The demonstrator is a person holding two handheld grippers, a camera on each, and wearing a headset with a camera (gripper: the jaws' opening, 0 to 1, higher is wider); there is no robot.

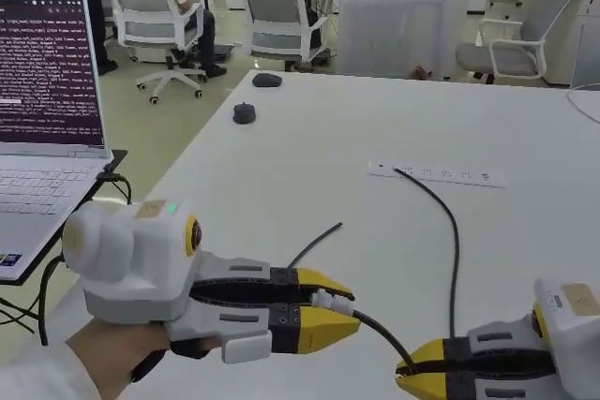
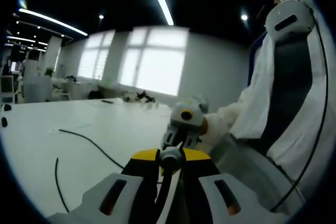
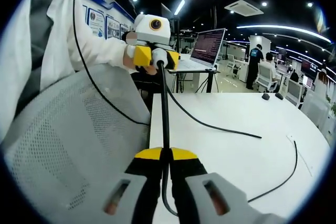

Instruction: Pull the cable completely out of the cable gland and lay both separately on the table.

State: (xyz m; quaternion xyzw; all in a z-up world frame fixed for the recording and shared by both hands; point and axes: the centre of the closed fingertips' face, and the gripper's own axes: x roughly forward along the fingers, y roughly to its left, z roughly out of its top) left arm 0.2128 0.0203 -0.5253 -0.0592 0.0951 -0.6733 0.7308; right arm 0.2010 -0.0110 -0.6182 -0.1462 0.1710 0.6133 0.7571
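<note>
1. Lower right of the head view: right tool (image 1: 405, 372), pressed together, pinching the black cable (image 1: 455, 250).
2. Lower centre: left tool (image 1: 352, 306) clamps the white cable gland (image 1: 328, 302), with the cable apparently threaded through it.
3. Beyond: desk (image 1: 309, 156). Neither piece is laid separately yet.

Laptop (image 1: 47, 72) beside table (image 1: 309, 166) bearing mouse (image 1: 244, 113), power strip (image 1: 436, 173).

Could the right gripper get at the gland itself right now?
Probably not cleanly. The gland sits clamped in the left gripper's jaws with little of it showing, and the right gripper is shut on the cable. The stretch above the table between them is free.
</note>
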